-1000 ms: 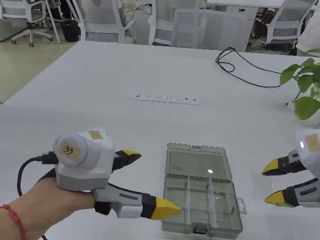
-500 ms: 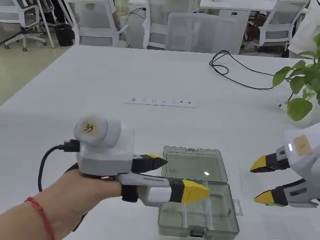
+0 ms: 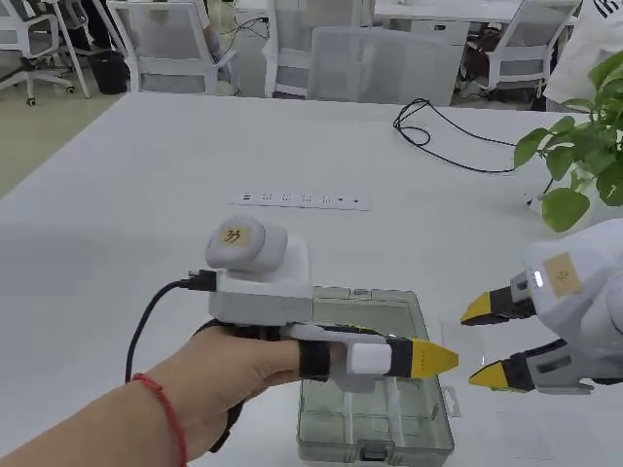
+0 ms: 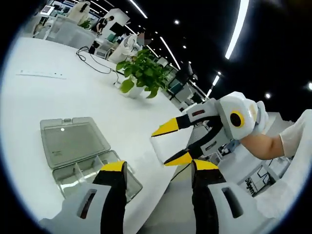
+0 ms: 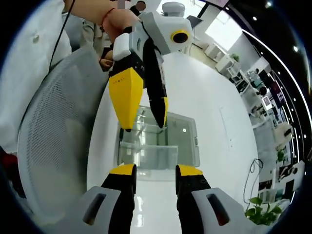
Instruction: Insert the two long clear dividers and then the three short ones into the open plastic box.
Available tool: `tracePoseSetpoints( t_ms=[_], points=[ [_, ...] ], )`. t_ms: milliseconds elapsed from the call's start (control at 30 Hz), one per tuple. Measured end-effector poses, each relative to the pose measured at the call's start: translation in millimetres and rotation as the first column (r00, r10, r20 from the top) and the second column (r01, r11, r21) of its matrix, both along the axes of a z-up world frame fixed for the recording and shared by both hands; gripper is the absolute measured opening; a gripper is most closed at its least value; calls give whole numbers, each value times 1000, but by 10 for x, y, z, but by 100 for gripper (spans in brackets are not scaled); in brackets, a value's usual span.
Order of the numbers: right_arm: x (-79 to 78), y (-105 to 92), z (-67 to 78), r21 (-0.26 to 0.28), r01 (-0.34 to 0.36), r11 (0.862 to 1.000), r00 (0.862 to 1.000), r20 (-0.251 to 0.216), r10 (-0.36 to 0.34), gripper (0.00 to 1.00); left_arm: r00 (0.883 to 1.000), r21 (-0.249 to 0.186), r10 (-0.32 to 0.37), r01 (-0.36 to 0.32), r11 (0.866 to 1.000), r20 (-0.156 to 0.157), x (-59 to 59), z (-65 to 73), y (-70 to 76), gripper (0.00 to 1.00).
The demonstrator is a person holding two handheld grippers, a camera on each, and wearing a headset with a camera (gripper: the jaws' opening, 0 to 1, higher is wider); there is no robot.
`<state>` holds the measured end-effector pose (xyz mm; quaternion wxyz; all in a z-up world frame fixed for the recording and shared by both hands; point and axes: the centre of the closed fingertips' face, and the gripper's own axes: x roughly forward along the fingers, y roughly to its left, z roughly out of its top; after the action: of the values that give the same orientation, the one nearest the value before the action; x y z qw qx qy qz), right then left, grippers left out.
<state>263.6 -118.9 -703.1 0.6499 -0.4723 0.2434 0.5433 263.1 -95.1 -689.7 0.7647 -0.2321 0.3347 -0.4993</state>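
Two grippers at the open box, both with jaws spread

The left gripper hangs over the box, its yellow-tipped jaws spread apart and pointing right across the tray. The right gripper is just right of the box, above the bench. Its jaws are also spread, with the tips facing the left gripper's. The box's lid is folded back flat. Two long dividers stand upright in the tray, side by side, running front to back. In the left gripper view a pale clear piece shows between the right gripper's tips, but I cannot tell whether it lies on the bench or is touched. A power strip lies well behind the box.
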Motion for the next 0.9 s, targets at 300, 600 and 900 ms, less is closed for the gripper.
tracePoseSetpoints(
  t_ms=[300,600,900],
  points=[
    [-24,85,103,8,-16,1000,1000,21,16,33,998,-40,11,-14,999,-68,33,-39,-158,34],
    [-42,118,148,16,-17,1000,1000,27,16,33,995,-65,18,-24,998,-97,43,-29,-181,16],
    [-54,135,156,14,-17,1000,999,28,16,33,995,-78,8,-16,997,-99,19,-22,-202,8]
  ],
)
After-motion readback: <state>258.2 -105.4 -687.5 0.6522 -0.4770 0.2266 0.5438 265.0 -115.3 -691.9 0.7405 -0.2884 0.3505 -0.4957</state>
